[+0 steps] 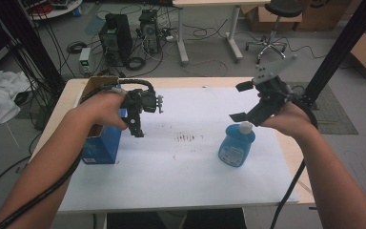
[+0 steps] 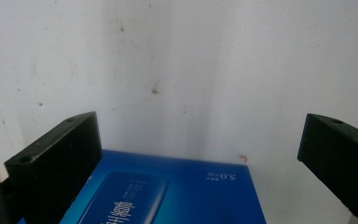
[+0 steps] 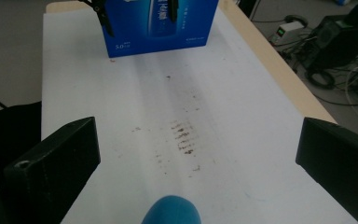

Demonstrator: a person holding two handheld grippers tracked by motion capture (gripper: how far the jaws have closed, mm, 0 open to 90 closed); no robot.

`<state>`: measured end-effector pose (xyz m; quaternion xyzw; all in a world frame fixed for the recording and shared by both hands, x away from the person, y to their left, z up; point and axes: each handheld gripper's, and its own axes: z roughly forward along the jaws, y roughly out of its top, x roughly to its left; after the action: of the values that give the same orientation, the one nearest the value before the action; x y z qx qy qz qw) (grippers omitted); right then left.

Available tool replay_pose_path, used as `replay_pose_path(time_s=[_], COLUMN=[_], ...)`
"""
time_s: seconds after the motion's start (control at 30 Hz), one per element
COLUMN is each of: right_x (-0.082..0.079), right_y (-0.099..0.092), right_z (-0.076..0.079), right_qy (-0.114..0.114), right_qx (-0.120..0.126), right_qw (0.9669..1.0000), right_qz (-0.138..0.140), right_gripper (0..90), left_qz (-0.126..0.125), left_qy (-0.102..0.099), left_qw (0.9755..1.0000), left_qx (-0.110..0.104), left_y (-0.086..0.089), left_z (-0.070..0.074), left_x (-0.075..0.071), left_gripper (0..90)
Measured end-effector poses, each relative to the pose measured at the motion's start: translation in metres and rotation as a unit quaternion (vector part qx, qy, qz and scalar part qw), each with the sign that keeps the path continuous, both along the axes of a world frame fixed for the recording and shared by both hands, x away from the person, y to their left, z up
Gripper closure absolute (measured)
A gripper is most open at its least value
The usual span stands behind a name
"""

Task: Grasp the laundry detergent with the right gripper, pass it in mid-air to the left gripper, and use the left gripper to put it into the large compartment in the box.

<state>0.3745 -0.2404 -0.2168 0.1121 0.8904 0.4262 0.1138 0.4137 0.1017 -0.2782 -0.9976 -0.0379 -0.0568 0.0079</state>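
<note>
My left gripper (image 1: pixel 136 125) hangs over the near top edge of the open blue cardboard box (image 1: pixel 102 145), its jaws spread wide and gripping nothing; in the left gripper view the box's printed blue face (image 2: pixel 168 193) lies below and between them. The box stands at the left edge of the white-covered table (image 1: pixel 181 176). My right gripper (image 1: pixel 240 101) is raised above and just behind the blue plastic bottle with a white cap (image 1: pixel 237 145), jaws likewise wide apart and empty. In the right gripper view the bottle's rounded blue top (image 3: pixel 171 211) sits low between the jaws. A patch of brown smudges (image 1: pixel 187 138) marks the table between box and bottle.
</note>
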Motion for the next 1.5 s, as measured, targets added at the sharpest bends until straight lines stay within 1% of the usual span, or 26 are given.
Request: replay_pose_path(time_s=[0.03, 0.07, 0.1, 0.13, 0.17, 0.2, 0.27, 0.3, 0.33, 0.43, 0.53, 0.57, 0.6, 0.63, 0.67, 0.77, 0.83, 0.97, 1.07, 1.17, 1.27, 1.33, 1.37, 1.4, 1.43, 1.5], right_x=[-0.006, -0.006, -0.011, -0.011, -0.016, -0.016, -0.020, -0.024, -0.024, -0.033, -0.038, -0.043, -0.043, -0.047, -0.047, -0.053, -0.054, -0.059, -0.060, -0.062, -0.063, -0.063, -0.062, -0.062, -0.062, -0.061], right_y=[-0.011, -0.011, -0.022, -0.022, -0.033, -0.033, -0.044, -0.055, -0.055, -0.074, -0.081, -0.088, -0.088, -0.094, -0.094, -0.104, -0.106, -0.112, -0.112, -0.111, -0.109, -0.108, -0.107, -0.107, -0.105, -0.104], right_z=[-0.001, -0.001, -0.004, -0.004, -0.009, -0.009, -0.013, -0.018, -0.018, -0.029, -0.036, -0.042, -0.042, -0.049, -0.049, -0.061, -0.063, -0.079, -0.086, -0.098, -0.103, -0.109, -0.116, -0.116, -0.122, -0.125], right_qy=[-0.002, -0.002, -0.003, -0.003, -0.006, -0.006, -0.002, -0.002, -0.002, 0.003, 0.005, 0.008, 0.008, 0.010, 0.010, 0.014, 0.015, 0.022, 0.023, 0.026, 0.024, 0.026, 0.027, 0.027, 0.028, 0.029], right_qx=[0.010, 0.010, 0.014, 0.014, 0.014, 0.014, 0.016, 0.023, 0.023, 0.026, 0.025, 0.022, 0.022, 0.022, 0.022, 0.025, 0.026, 0.038, 0.040, 0.042, 0.040, 0.046, 0.048, 0.048, 0.052, 0.053], right_qw=[0.9999, 0.9999, 0.9998, 0.9998, 0.9995, 0.9995, 0.9991, 0.9985, 0.9985, 0.9975, 0.9972, 0.9967, 0.9967, 0.9963, 0.9963, 0.9957, 0.9956, 0.9948, 0.9945, 0.9947, 0.9949, 0.9947, 0.9945, 0.9945, 0.9941, 0.9940], right_qz=[-0.006, -0.006, -0.017, -0.017, -0.029, -0.029, -0.039, -0.049, -0.049, -0.066, -0.070, -0.078, -0.078, -0.082, -0.082, -0.088, -0.089, -0.092, -0.094, -0.091, -0.089, -0.088, -0.089, -0.089, -0.091, -0.091], right_gripper=[0.0, 0.0, 0.0, 0.0, 0.0, 0.0, 0.0, 0.0, 0.0, 0.0, 0.0, 0.0, 0.0, 0.0, 0.0, 0.0, 0.0, 0.0, 0.0, 0.0, 0.0, 0.0, 0.0, 0.0, 0.0, 0.0], left_qz=[-0.001, -0.001, -0.003, -0.003, -0.002, -0.002, -0.002, -0.004, -0.004, -0.005, -0.006, -0.005, -0.005, -0.005, -0.005, -0.004, -0.005, -0.006, -0.006, -0.008, -0.010, -0.011, -0.011, -0.011, -0.012, -0.014], left_qy=[-0.001, -0.001, -0.001, -0.001, -0.002, -0.002, -0.006, -0.005, -0.005, -0.011, -0.011, -0.012, -0.012, -0.013, -0.013, -0.012, -0.013, -0.012, -0.013, -0.015, -0.014, -0.016, -0.016, -0.016, -0.016, -0.017], left_qw=[1.0000, 1.0000, 1.0000, 1.0000, 1.0000, 1.0000, 1.0000, 1.0000, 1.0000, 0.9999, 0.9999, 0.9999, 0.9999, 0.9999, 0.9999, 0.9999, 0.9999, 0.9999, 0.9999, 0.9999, 0.9998, 0.9998, 0.9998, 0.9998, 0.9998, 0.9998], left_qx=[0.000, 0.000, 0.000, 0.000, 0.000, 0.000, -0.001, 0.000, 0.000, -0.001, -0.002, -0.001, -0.001, -0.001, -0.001, 0.000, -0.001, 0.001, 0.000, -0.002, -0.001, -0.004, -0.002, -0.002, -0.004, -0.005], left_y=[0.001, 0.001, 0.001, 0.001, 0.001, 0.001, 0.001, 0.000, 0.000, 0.000, 0.001, 0.002, 0.002, 0.002, 0.003, 0.003, 0.003, 0.002, 0.001, 0.000, 0.000, 0.000, -0.001, -0.001, -0.002, -0.002], left_z=[0.000, 0.000, 0.000, 0.000, 0.001, 0.001, 0.001, 0.003, 0.003, 0.007, 0.008, 0.009, 0.009, 0.009, 0.009, 0.009, 0.009, 0.010, 0.011, 0.011, 0.011, 0.011, 0.012, 0.012, 0.011, 0.011], left_x=[0.000, 0.000, 0.000, 0.000, 0.000, 0.000, -0.001, -0.002, -0.002, -0.005, -0.006, -0.006, -0.006, -0.006, -0.006, -0.006, -0.007, -0.008, -0.008, -0.010, -0.011, -0.012, -0.013, -0.013, -0.014, -0.014], left_gripper=[0.1, 0.1, 0.1, 0.1, 0.1, 0.1, 0.1, 0.1, 0.1, 0.1, 0.1, 0.1, 0.1, 0.1, 0.1, 0.1, 0.1, 0.1, 0.1, 0.1, 0.1, 0.1, 0.1, 0.1, 0.1, 0.1])
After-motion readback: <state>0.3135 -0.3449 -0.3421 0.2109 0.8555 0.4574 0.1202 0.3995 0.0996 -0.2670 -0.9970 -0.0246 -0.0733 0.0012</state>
